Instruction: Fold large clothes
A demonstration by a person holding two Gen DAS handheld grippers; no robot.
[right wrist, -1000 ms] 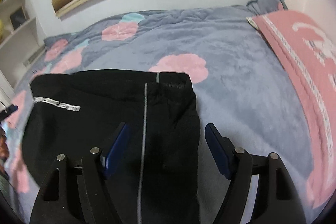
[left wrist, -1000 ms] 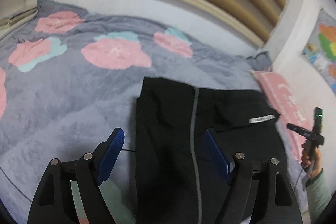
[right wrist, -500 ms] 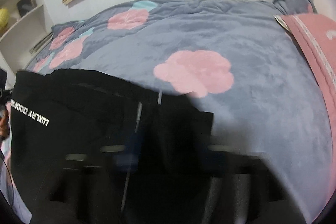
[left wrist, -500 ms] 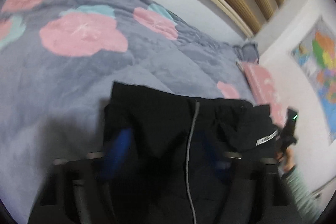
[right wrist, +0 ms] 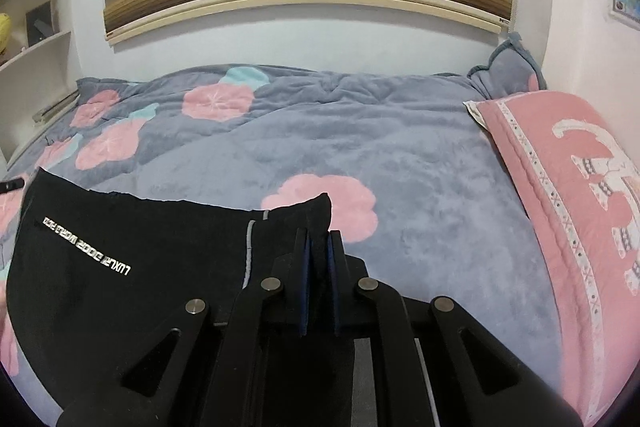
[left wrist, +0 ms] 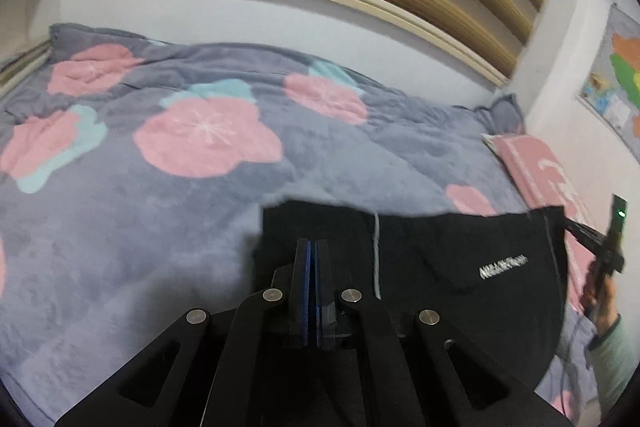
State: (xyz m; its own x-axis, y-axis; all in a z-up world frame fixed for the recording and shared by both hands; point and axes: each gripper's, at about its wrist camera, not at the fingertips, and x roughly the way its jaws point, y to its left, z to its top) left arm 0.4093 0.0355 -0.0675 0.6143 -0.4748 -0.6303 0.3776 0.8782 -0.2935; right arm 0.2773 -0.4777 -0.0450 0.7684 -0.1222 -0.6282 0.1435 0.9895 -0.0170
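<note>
Both claws pinching the black garment (left wrist: 460,291), lifted over the bed (left wrist: 120,227): left claw (left wrist: 311,247) at its 9 o'clock corner, right claw (right wrist: 318,239) at 3. Keep the top edge taut and level, I'd say, then lay it down.

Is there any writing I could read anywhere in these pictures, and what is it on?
White print on the black garment: upside down and blurred; perhaps "LUXURY 2002", not certain.
Same print seen from the left tool: too blurred to read.
Wall map: lettering too small to read.
Nothing else readable.
</note>
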